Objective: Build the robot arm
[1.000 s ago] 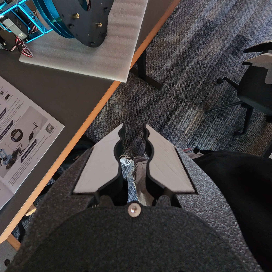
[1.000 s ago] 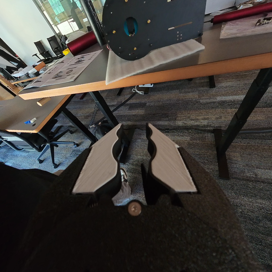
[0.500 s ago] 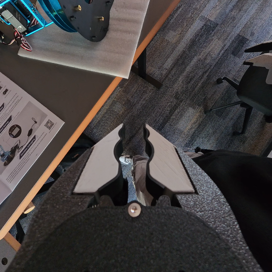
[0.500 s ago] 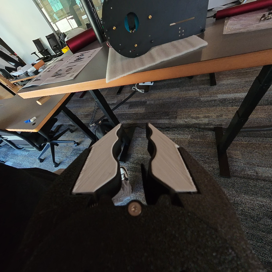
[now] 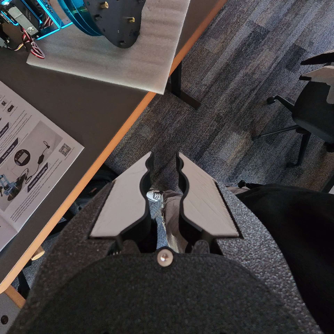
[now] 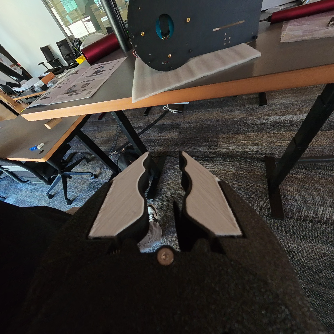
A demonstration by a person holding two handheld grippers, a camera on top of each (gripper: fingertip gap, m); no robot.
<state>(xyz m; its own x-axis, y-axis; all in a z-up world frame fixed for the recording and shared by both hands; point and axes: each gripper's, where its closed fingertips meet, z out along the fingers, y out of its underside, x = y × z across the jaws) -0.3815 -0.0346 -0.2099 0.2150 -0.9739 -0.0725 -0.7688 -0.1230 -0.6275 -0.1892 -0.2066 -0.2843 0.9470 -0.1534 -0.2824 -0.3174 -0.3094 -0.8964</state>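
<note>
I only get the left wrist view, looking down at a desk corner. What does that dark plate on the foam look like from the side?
Observer: In the right wrist view the dark plate stands on edge on the foam sheet, with an oval hole through it.
Operator: Is the other gripper holding anything?
Observer: No, the right gripper is open and empty, low before the table edge.
Operator: Anything else up there?
Observer: A dark red roll lies beyond the leaflet.

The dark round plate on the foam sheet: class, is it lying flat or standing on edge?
Standing on edge. In the right wrist view the dark round plate rises upright from the foam sheet, its face towards the camera.
</note>
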